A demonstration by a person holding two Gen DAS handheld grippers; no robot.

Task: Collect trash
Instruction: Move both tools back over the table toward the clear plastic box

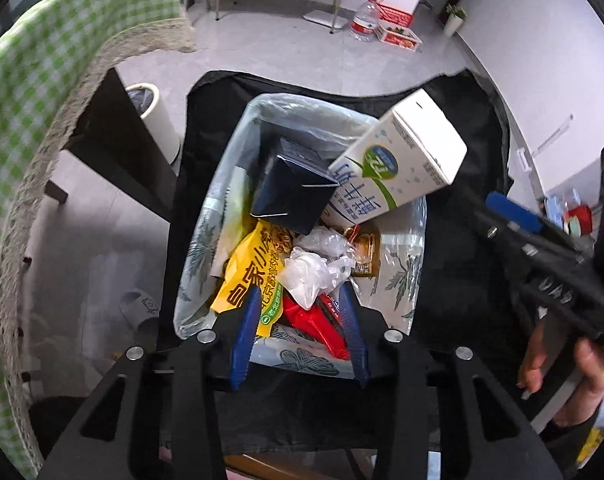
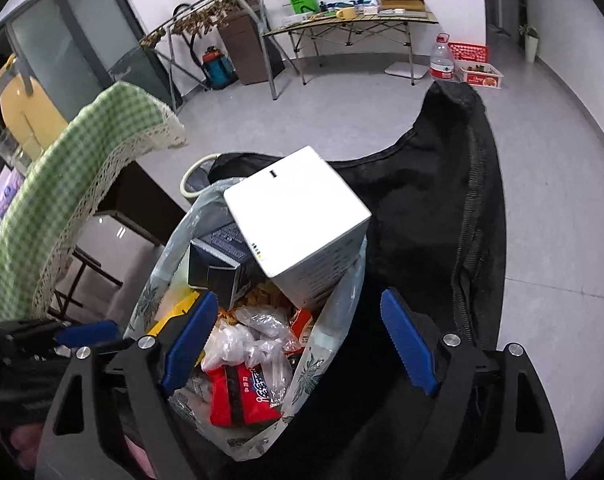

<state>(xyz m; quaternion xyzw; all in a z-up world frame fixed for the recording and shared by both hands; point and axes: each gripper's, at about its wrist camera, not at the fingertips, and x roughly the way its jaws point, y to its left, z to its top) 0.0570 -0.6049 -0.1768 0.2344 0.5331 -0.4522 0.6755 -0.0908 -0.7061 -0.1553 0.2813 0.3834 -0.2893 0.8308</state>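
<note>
A translucent leaf-print trash bag [image 1: 406, 280] [image 2: 334, 320] sits open on a black fabric chair [image 1: 454, 240] [image 2: 422, 216]. In it lie a white and green milk carton [image 1: 398, 164] [image 2: 302, 216] leaning at the far rim, a dark blue box [image 1: 293, 188] [image 2: 221, 256], a yellow snack packet [image 1: 249, 276], crumpled clear plastic [image 1: 314, 268] [image 2: 241, 340] and a red wrapper [image 1: 318, 320] [image 2: 241, 396]. My left gripper [image 1: 299, 332] is open over the bag's near edge, empty. My right gripper [image 2: 302, 344] is open wide above the bag, empty; it also shows in the left wrist view [image 1: 514, 212].
A table with a green checked cloth [image 1: 41, 92] [image 2: 61, 184] stands at the left. A white bin [image 1: 157, 116] stands beside the chair. A folding table [image 2: 350, 24], a water jug [image 2: 442, 58] and red crates [image 2: 474, 64] are at the far wall.
</note>
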